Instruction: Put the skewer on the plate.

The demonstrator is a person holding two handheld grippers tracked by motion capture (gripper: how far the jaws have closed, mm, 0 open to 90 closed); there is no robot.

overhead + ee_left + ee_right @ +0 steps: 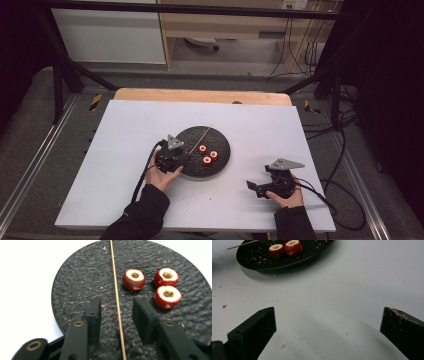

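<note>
From the high view, a round black plate (220,155) sits near the middle of the white worktop (125,165), with a thin wooden skewer (201,138) lying across it and three cored red fruit pieces (208,154) beside it. The left tongs (181,159) reach over the plate's left rim; the right tongs (251,186) rest near the front right corner.

Left gripper view: the left tongs (117,312) stand apart, straddling the skewer (115,285) (not clamped on it).

Right gripper view: the right tongs (328,325) are wide apart above bare worktop.
</note>
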